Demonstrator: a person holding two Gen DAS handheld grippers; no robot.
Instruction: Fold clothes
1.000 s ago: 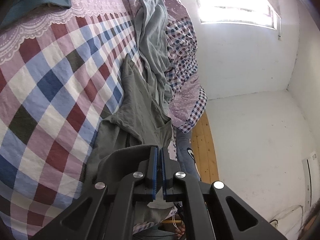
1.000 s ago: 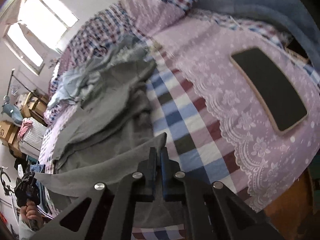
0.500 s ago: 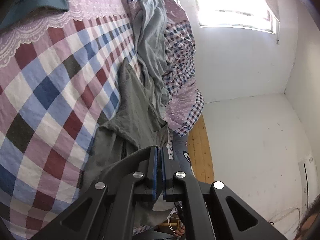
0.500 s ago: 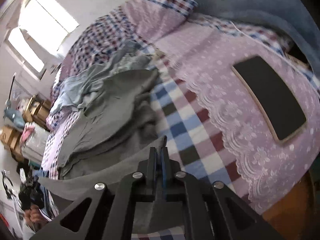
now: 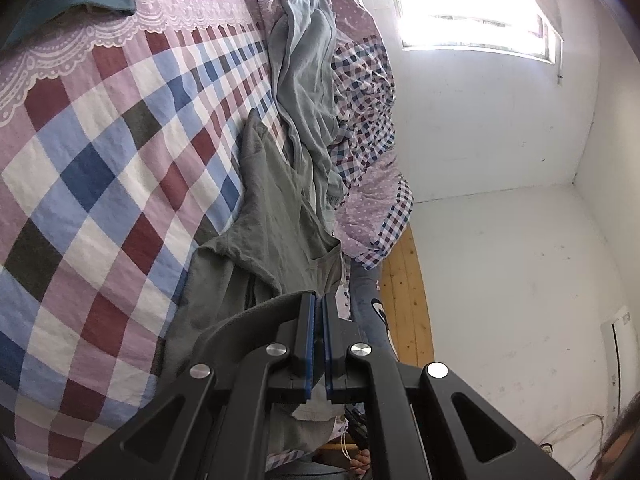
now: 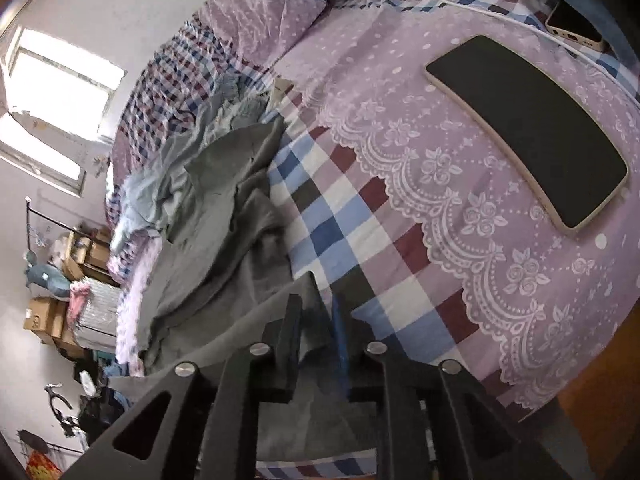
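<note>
The left claw [image 5: 317,308] was closed, its blue pads nearly touching and pinching grey cloth, while the right claw [image 6: 316,316] stood parted.

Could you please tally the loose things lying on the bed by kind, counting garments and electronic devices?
Garments: 2, a grey garment and a pale blue garment.
Devices: 2, a large dark tablet and a smaller phone at the frame edge.
Total: 4.
</note>
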